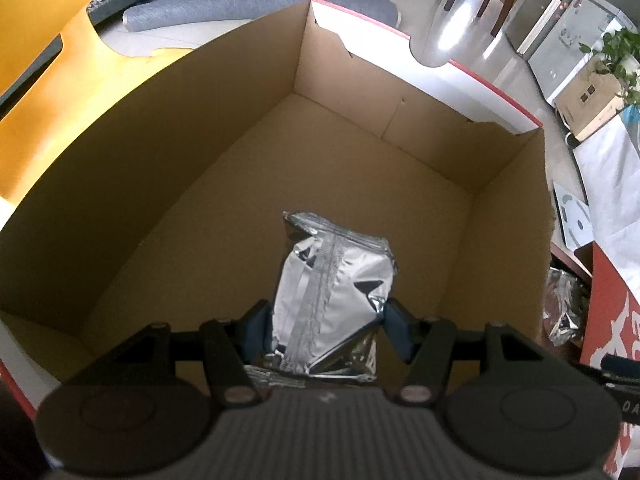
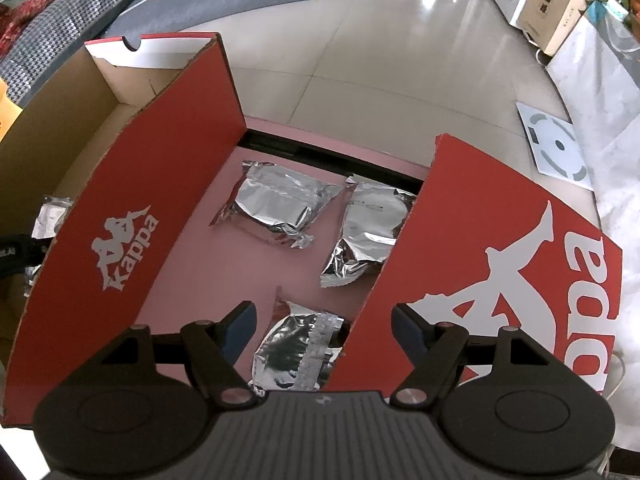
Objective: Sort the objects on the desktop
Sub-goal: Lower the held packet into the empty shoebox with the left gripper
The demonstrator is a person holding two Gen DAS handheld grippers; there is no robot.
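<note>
My left gripper (image 1: 326,316) is shut on a silver foil packet (image 1: 332,288) and holds it inside an open cardboard box (image 1: 160,152), above the box floor. In the right wrist view three silver foil packets lie on a pink tabletop (image 2: 188,288): one at the back (image 2: 276,204), one to the right (image 2: 368,228), one near me (image 2: 300,348). My right gripper (image 2: 324,324) is open and empty, with the near packet between and below its fingers. The box also shows at the left of the right wrist view (image 2: 132,92).
The red Kappa box wall (image 2: 140,216) stands left of the packets and a red Kappa lid (image 2: 500,264) stands right of them, covering part of two packets. A white scale (image 2: 556,148) lies on the tiled floor beyond. A yellow chair (image 1: 48,92) stands left of the box.
</note>
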